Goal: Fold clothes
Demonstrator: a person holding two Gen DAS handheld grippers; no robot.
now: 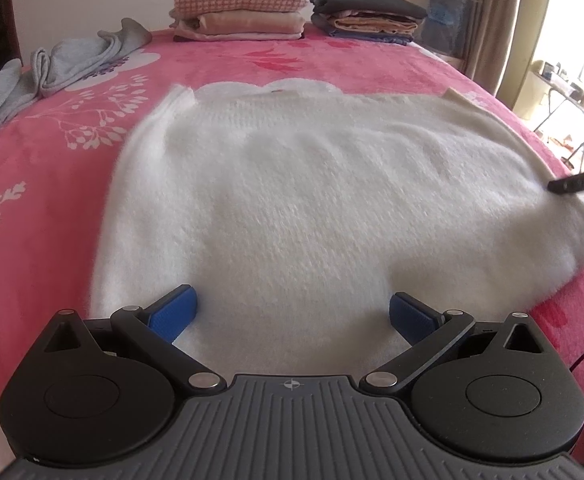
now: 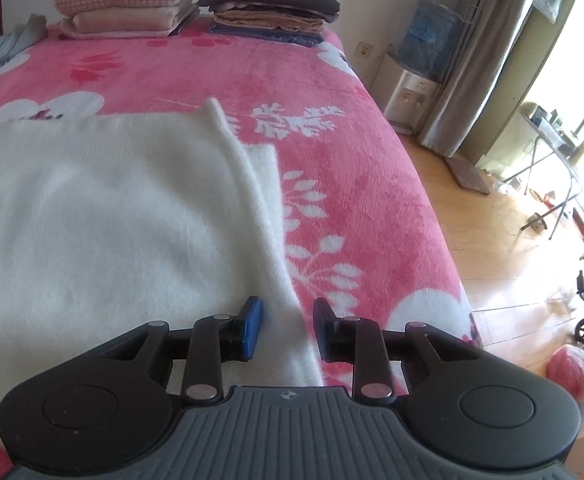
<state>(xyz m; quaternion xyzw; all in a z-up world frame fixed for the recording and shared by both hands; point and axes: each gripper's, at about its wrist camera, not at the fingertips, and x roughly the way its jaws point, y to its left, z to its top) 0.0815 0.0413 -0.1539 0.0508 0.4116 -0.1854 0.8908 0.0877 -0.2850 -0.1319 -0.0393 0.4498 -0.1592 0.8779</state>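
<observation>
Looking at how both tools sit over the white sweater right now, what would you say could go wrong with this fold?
The right tool stands open astride the white sweater's side edge; closing there may pinch only the top layer, or catch the pink blanket too. The left tool is open wide over the hem, so an uneven lift could skew the fold. The fluffy knit may also slip from the pads.

We see each claw, left (image 1: 293,312) and right (image 2: 287,330), built alike: a grey ribbed housing marked with a small crosshair, two black round hubs, black linkage bars pinned with silver rivets, and blue textured pads (image 1: 175,306) on black fingers.
</observation>
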